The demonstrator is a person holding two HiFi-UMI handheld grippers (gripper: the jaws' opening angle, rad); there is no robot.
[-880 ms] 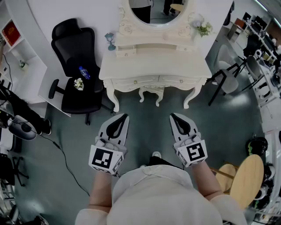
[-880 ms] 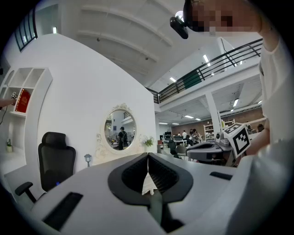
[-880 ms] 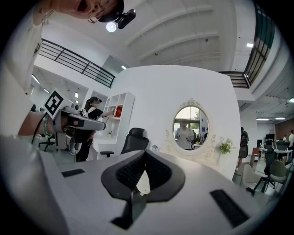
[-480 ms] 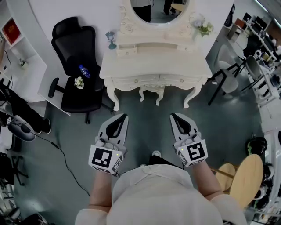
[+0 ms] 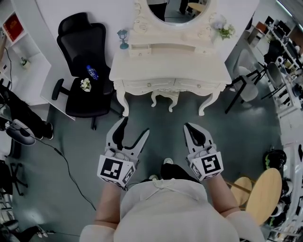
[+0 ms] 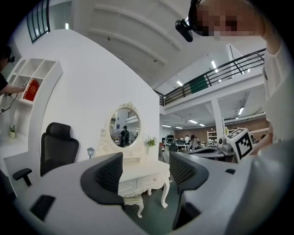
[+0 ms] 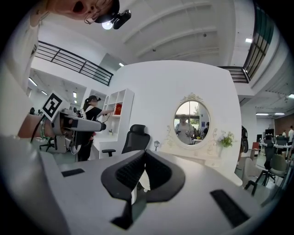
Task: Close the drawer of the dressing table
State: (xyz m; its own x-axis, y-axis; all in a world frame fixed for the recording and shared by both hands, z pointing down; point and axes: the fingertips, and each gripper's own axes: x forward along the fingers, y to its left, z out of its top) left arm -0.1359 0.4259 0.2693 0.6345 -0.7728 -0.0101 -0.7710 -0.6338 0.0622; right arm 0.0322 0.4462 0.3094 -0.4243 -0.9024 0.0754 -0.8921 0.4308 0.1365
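The white dressing table (image 5: 170, 66) with its oval mirror (image 5: 177, 7) stands ahead of me in the head view. Two front drawers (image 5: 144, 86) sit flush under its top. A small upper drawer (image 5: 140, 51) on the left of the back shelf juts out slightly. Both grippers hover level over the floor, well short of the table. My left gripper (image 5: 134, 127) is open with nothing between its jaws. The table (image 6: 142, 176) shows through the gap in the left gripper view (image 6: 146, 172). My right gripper (image 5: 191, 127) is shut and empty, jaws touching (image 7: 144, 156).
A black office chair (image 5: 87, 94) with a blue bottle (image 5: 92, 73) on its seat stands left of the table. A grey chair (image 5: 248, 87) is at the right. A round wooden stool (image 5: 265, 194) sits at lower right. A cable (image 5: 71, 170) crosses the floor at left.
My left gripper's jaws have opened from shut. The right gripper has kept still, and the view has shifted slightly toward the table.
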